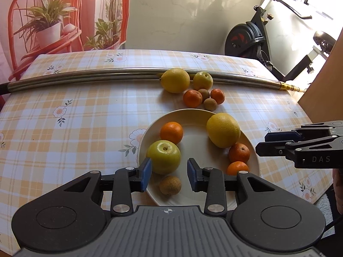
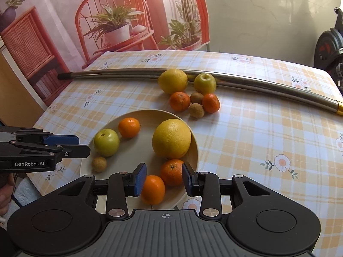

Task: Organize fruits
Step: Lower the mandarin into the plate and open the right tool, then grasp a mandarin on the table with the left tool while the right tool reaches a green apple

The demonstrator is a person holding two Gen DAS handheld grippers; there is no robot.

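Observation:
A beige plate (image 1: 197, 141) (image 2: 148, 115) holds a green apple (image 1: 164, 156) (image 2: 106, 142), a large yellow citrus (image 1: 223, 129) (image 2: 171, 138), three mandarins (image 1: 171, 132) (image 2: 172, 171) and a small brown fruit (image 1: 170, 185) (image 2: 99, 163). Beyond the plate on the cloth lie a lemon (image 1: 175, 80) (image 2: 172, 81), a second apple (image 1: 202, 81) (image 2: 205, 83), two mandarins (image 1: 192, 98) (image 2: 179, 101) and two brown fruits (image 1: 210, 103) (image 2: 196, 109). My left gripper (image 1: 169, 171) is open and empty over the plate's near edge. My right gripper (image 2: 164, 177) is open and empty above the near mandarins.
A long metal pole (image 1: 85, 80) (image 2: 268, 83) lies across the table behind the fruit. An exercise bike (image 1: 257, 38) stands behind the table's far right corner. A brown board (image 1: 321, 79) stands at the right edge.

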